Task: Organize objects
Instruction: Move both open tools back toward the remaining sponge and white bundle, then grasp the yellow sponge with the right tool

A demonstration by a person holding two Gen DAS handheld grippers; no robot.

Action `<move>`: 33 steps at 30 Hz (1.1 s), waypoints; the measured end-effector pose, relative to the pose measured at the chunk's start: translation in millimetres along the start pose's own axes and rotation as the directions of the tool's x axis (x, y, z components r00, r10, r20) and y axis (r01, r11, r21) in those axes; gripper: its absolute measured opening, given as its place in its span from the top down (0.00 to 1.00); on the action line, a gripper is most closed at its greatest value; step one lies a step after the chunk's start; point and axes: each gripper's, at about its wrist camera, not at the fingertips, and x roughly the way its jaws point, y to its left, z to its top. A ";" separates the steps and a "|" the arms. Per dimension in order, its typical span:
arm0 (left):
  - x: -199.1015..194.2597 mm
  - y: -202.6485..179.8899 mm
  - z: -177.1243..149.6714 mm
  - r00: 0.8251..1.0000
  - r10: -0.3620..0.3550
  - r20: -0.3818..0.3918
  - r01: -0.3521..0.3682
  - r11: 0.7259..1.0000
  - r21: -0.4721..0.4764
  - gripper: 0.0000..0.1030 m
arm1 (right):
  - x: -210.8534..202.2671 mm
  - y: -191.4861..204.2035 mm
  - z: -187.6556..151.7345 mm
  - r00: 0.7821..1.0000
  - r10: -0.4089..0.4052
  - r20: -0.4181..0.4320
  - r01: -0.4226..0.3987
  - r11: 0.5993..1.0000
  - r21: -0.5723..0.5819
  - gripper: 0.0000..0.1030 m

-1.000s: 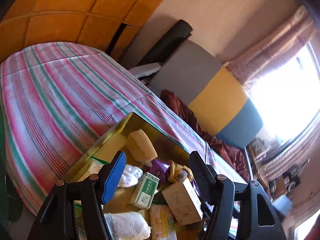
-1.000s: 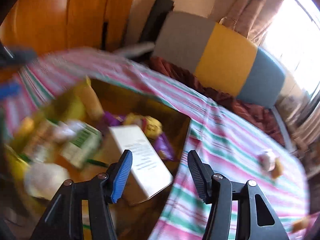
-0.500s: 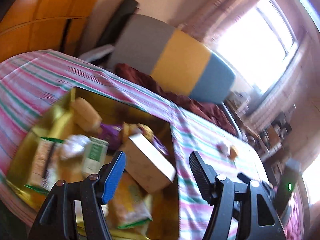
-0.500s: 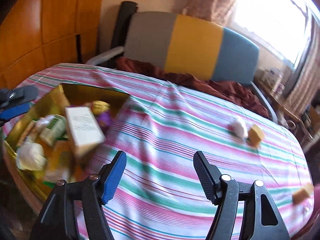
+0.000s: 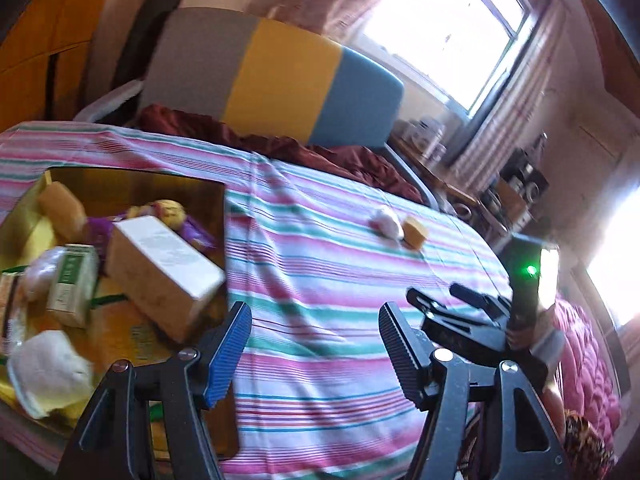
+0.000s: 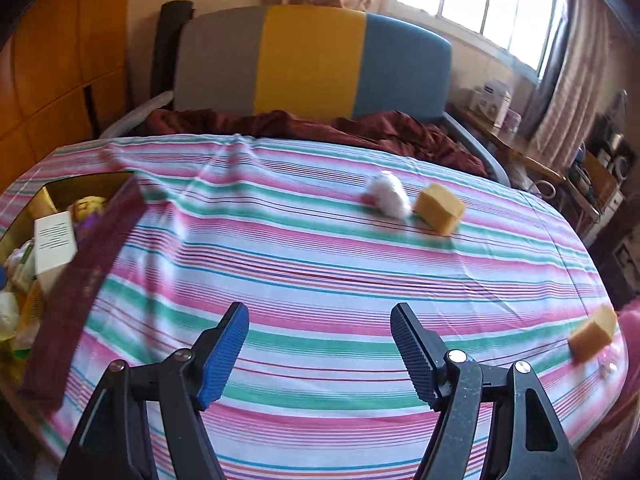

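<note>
**Both grippers empty over the striped cloth**

I hold both tools above the striped tablecloth (image 6: 320,264). My right gripper (image 6: 320,350) has nothing between its pads, and its jaws are opening over bare cloth. My left gripper (image 5: 316,350) is spread too, with only cloth showing in the gap.

The gold box (image 5: 132,184) sits at the left end of the table, already crowded: a white carton (image 5: 164,264) lies tilted across the heap, a small green-and-white box (image 5: 72,284) beside it, a yellow sponge block (image 5: 62,208) against the far wall, and a white wad (image 5: 48,364) at the near corner.

Loose on the cloth, well apart from the box, I see a white fluffy piece (image 6: 388,196) just beside a yellow sponge cube (image 6: 440,208); whether they touch I cannot tell. A second yellow cube (image 6: 592,332) lies near the right edge of the table.
</note>
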 end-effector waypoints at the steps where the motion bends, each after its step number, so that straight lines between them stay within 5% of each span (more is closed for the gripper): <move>1: 4.2 -6.1 -2.1 1.000 -0.007 -0.009 0.007 1.000 0.014 0.35 | 2.6 -6.2 -0.6 1.000 -0.007 0.000 0.007 1.000 0.006 0.27; 22: 79.3 -59.8 -24.6 0.979 -0.054 -0.197 0.074 0.993 0.093 0.35 | 67.7 -107.5 -2.1 0.993 -0.113 -0.046 0.117 0.989 0.094 0.25; 33: 97.9 -68.0 -35.8 0.965 -0.043 -0.258 0.074 0.991 0.112 0.35 | 106.3 -148.1 37.6 0.995 -0.096 0.038 0.090 0.986 0.140 0.15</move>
